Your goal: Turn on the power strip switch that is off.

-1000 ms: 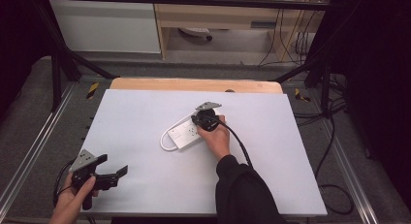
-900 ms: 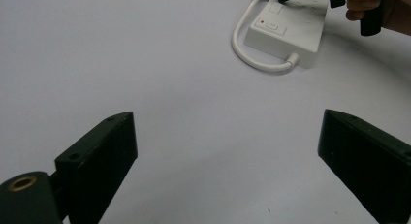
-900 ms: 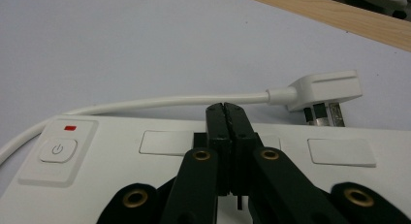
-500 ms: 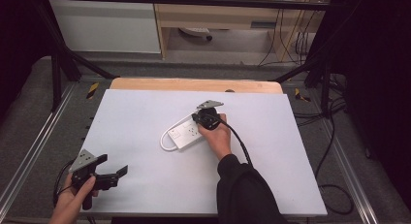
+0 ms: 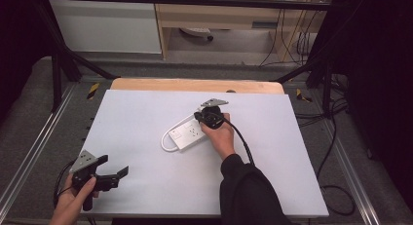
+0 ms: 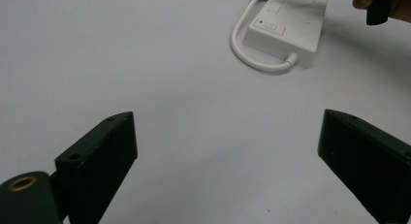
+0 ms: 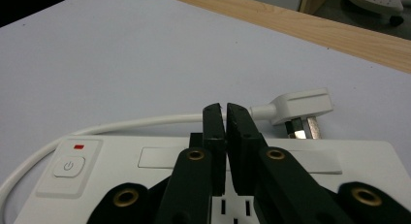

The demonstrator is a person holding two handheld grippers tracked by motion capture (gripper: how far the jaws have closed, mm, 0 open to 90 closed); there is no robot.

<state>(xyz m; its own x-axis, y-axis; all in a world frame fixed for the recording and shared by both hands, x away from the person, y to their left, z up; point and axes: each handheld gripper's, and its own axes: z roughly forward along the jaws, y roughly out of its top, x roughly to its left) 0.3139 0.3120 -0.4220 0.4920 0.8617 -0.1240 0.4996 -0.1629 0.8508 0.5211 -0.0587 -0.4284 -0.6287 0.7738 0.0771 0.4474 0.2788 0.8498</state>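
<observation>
A white power strip (image 5: 187,135) lies flat in the middle of the white table (image 5: 146,113), and its cable (image 5: 165,144) loops around its left end. My right gripper (image 5: 207,119) hovers over the strip's far right part. In the right gripper view its jaws (image 7: 225,107) are shut together just above the strip (image 7: 111,156), with nothing seen between them. The strip's white plug (image 7: 303,104) lies on the table just beyond the tips. The power button (image 7: 69,166) is at the left. My left gripper (image 5: 114,174) stands open near the front left corner, facing the strip (image 6: 286,27).
A wooden strip (image 5: 195,84) borders the table's far edge. Metal frame rails run along both sides, and cables hang at the right (image 5: 336,152). Bare table surface spreads around the power strip.
My right gripper has edged slightly toward the far side over the power strip. The left gripper has stayed put.
</observation>
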